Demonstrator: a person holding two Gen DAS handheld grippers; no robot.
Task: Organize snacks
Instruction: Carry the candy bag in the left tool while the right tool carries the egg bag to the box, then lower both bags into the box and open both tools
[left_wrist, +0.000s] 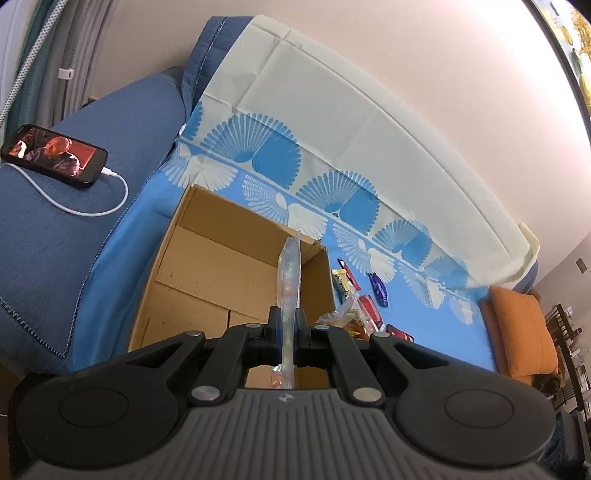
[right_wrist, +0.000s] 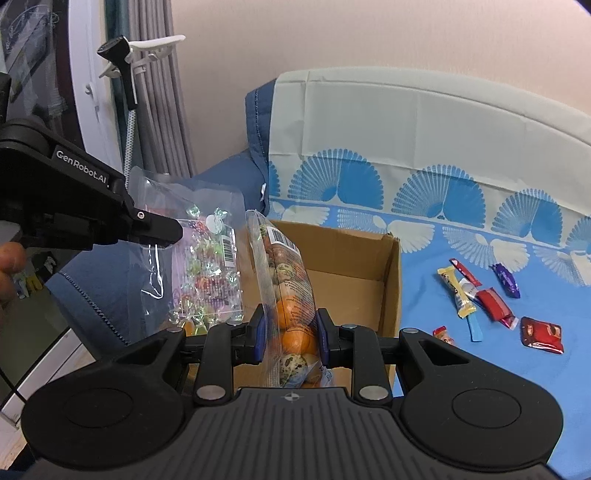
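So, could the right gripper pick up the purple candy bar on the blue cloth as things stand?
Probably not yet. The right gripper is shut on the bag of speckled eggs, so its fingers are occupied. The purple candy bar lies uncovered on the blue cloth, beside the cardboard box; it is reachable once the bag is released.

Bags in my grippers: two, candy bag (right_wrist: 207, 258) left, egg bag (right_wrist: 291, 295) right
Cardboard box (right_wrist: 354, 273): one
Loose wrapped snacks (right_wrist: 495, 302) right of box: about seven
Phone (left_wrist: 53, 153) far left: one

The cardboard box's (right_wrist: 388, 280) near wall and floor hide behind the egg bag (right_wrist: 291, 295). Print on the loose wrappers (right_wrist: 476, 295) right of the box is too small to read.
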